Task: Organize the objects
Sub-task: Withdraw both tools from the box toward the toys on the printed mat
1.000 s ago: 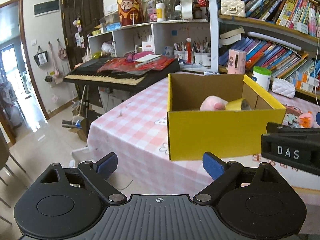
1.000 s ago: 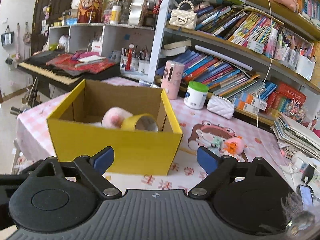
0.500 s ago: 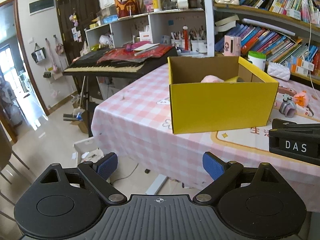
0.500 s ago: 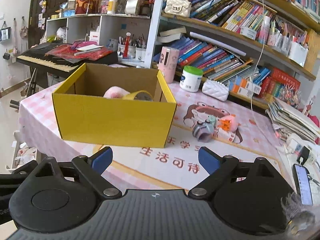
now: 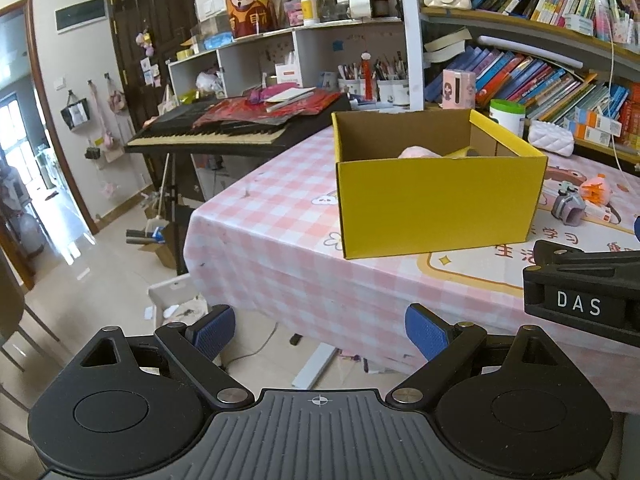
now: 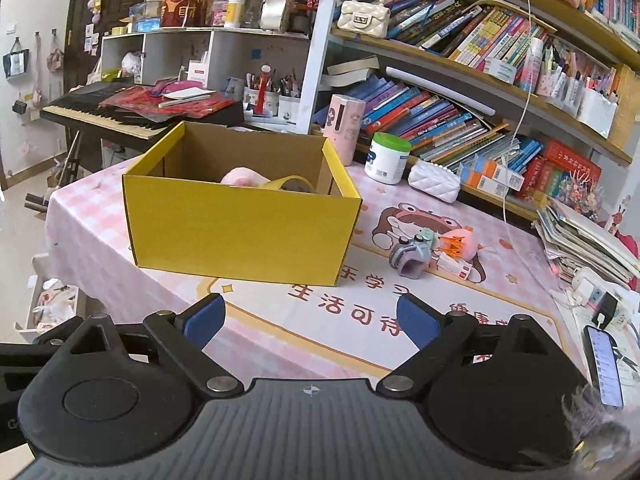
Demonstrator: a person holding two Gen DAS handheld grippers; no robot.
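A yellow cardboard box stands on the pink checked table; it also shows in the left wrist view. Inside it lie a pink plush and a yellow tape roll. To its right on the mat lie a grey toy watch, an orange-pink plush and a small white packet. My right gripper is open and empty, held back from the box above the mat. My left gripper is open and empty, off the table's front edge.
A keyboard piano stands left of the table. Bookshelves line the back, with a pink canister, a white green-lidded jar and a white purse in front. A phone and paper stack lie at right.
Both grippers have pulled back from the box and away from the table; the box looks smaller and more of the mat and floor shows. Both stayed open.
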